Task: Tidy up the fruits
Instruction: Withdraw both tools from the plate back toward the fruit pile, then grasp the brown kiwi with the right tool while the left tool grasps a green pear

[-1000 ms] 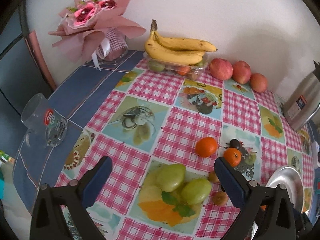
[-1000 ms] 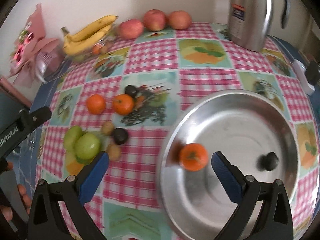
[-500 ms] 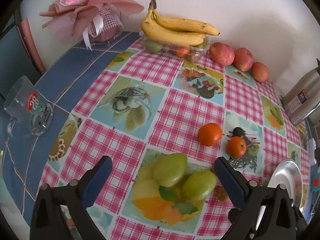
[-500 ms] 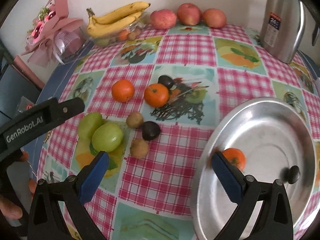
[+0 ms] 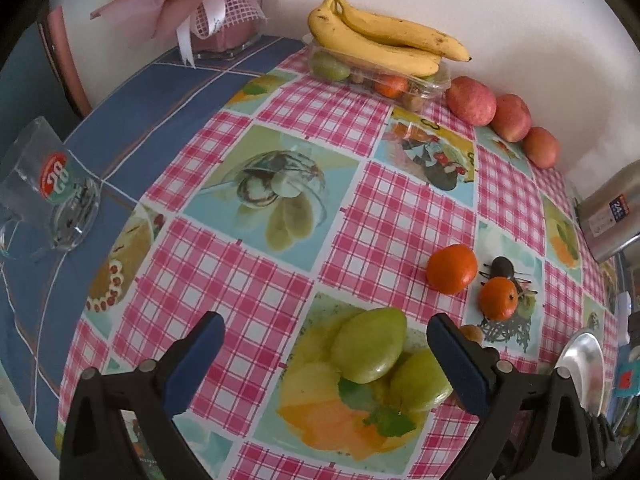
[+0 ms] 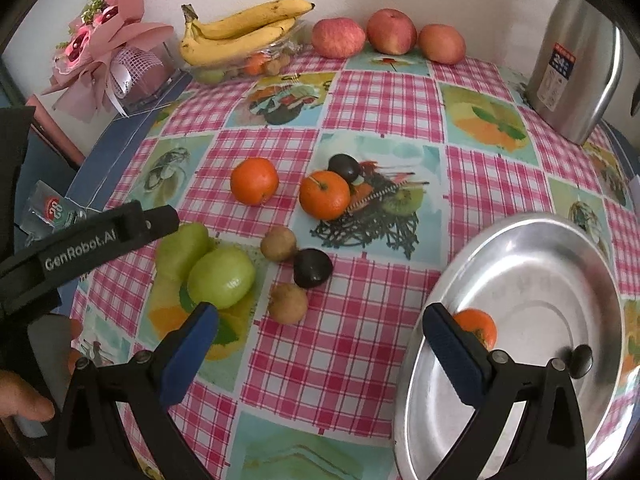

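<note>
Two green mangoes (image 5: 388,360) beside oranges (image 5: 452,269)

Left hand-held gripper (image 5: 326,354) jaws spread wide, empty; right hand-held gripper (image 6: 320,338) likewise agape, empty

Both wrist views look down, close over the checked tablecloth (image 5: 256,280); shared: green fruits (image 5: 370,344) (image 6: 220,278), bananas (image 5: 384,44) (image 6: 240,32).

Soft, even daylight is cast; faint shadows are seen. Glare is caught on the steel plate (image 6: 532,264). Edges are bowed and vignetted.
</note>
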`<state>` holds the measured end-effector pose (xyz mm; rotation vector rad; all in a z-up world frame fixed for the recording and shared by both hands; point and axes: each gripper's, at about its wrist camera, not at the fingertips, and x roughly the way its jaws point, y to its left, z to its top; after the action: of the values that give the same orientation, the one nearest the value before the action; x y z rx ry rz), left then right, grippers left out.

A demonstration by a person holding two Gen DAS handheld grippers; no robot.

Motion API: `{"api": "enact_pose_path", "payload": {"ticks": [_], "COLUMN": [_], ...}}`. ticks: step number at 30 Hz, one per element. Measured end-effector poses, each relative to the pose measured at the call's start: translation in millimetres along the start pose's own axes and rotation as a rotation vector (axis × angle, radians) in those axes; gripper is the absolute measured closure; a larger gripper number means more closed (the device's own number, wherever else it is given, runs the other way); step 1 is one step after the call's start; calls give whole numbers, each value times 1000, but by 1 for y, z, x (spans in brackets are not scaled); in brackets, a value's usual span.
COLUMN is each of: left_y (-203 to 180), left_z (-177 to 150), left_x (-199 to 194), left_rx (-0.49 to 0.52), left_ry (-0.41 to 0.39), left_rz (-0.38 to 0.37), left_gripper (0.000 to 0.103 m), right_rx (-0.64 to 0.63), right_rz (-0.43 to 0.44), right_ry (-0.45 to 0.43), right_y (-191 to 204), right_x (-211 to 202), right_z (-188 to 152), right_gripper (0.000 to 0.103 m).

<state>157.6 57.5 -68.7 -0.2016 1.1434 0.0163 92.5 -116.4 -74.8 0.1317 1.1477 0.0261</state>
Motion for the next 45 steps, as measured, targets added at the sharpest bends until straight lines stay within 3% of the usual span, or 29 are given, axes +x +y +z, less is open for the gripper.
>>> {"api": "enact_pose_path", "payload": {"ticks": [8,20,24,30,39,45], "left_y": [3,5,6,-5,-11,-12], "left_z": [7,4,2,-1,-3,-3], "left_x": [-9,4,12,20,32,37], "left_rx": [-1,8,-1,16,0,-13], "left_ry": [-39,5,29,70,114,137], "left_rz": [-28,-56,-79,-120,-159,-161], "left_gripper": [2,2,3,11,24,25], "right_rx": [-13,54,44,32,14,-3], "right_rz": [-20,32,49,52,41,35], "right_ry": [-13,5,25,45,65,56], "right_y": [8,1,3,5,7,9], "right_x": [-2,8,15,24,34,35], "right_z": [9,2,-1,-5,-8,-7], "right_gripper": [1,2,16,27,36,46]}}
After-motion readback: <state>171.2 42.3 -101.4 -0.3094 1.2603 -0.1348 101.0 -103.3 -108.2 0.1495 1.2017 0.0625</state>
